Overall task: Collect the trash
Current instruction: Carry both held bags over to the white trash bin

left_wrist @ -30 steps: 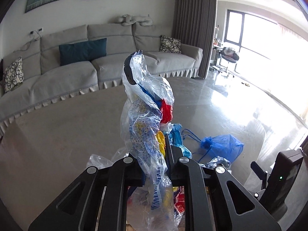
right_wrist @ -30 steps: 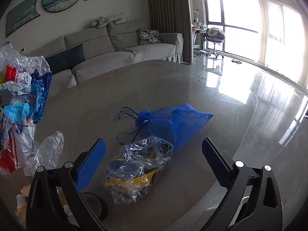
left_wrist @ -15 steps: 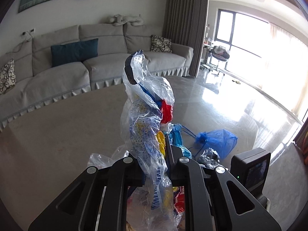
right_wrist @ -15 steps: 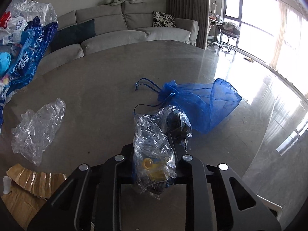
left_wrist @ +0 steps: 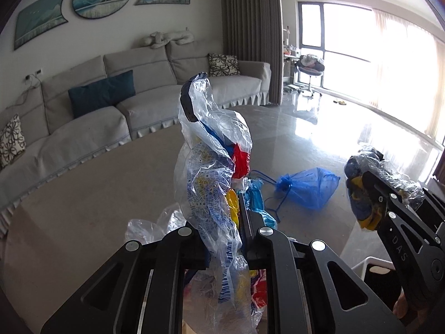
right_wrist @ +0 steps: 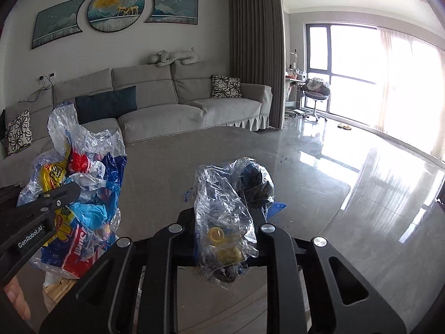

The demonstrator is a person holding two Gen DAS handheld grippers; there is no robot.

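Your left gripper (left_wrist: 222,222) is clamped on a tall bundle (left_wrist: 214,172) of clear and printed wrappers; blue, yellow and red print covers them, but the lettering is too crumpled to read. On the gripper's side, seen from the right wrist, you can read "GenRobot.AI".

Your right gripper (right_wrist: 222,217) is pinched on a clear bag (right_wrist: 225,206) holding something dark and yellow pieces. In the left wrist view "DAS" shows on its arm, and the bag is lifted clear of the bench (left_wrist: 83,194).

On the bench, just beyond the bundle, lies a blue mesh pouch (left_wrist: 308,186) with its drawstring trailing toward the bundle. A loose clear film (left_wrist: 144,228) lies near the bundle's base on the left.

The bench is a grey, glossy stone slab with window glare. Behind the bundle stands a grey sofa (left_wrist: 139,103) with a teal cushion (left_wrist: 103,91) and patterned pillows; three framed pictures (right_wrist: 116,8) hang above it. Right of the sofa are brown curtains (right_wrist: 256,50) and a bright window (right_wrist: 361,69).
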